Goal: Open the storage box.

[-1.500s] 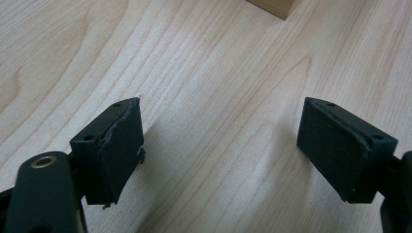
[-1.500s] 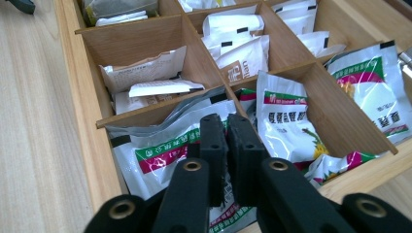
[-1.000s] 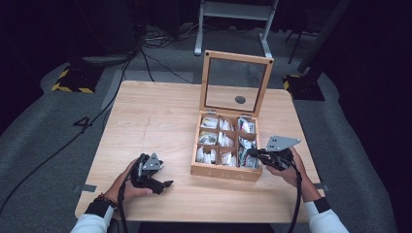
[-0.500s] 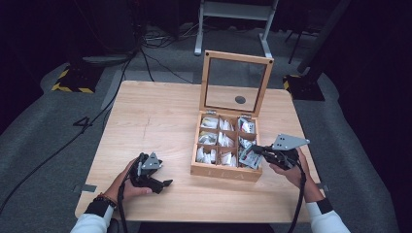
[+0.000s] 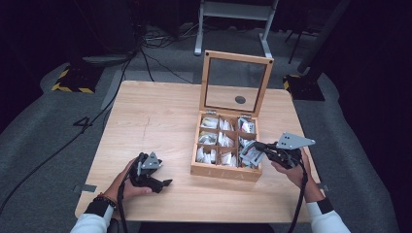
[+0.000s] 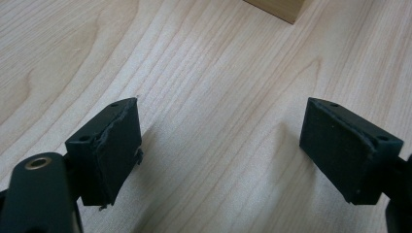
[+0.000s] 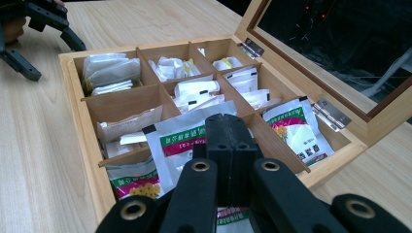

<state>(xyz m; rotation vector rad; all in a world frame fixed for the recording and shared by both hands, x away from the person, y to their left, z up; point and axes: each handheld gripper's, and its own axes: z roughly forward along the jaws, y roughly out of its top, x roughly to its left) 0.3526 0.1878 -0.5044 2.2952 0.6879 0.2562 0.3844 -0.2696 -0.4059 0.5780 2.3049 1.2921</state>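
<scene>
Wooden box (image 5: 226,171) lid up | right gripper (image 7: 228,138) jaws clamp packet (image 7: 180,141) | left gripper (image 6: 221,145) jaws wide

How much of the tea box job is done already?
The wooden box already stands open, lid up, with packets in its compartments. Right now the right gripper is shut on one sachet at the box's near right corner. The left gripper rests open over bare table. Where the sachet goes next isn't clear.
</scene>
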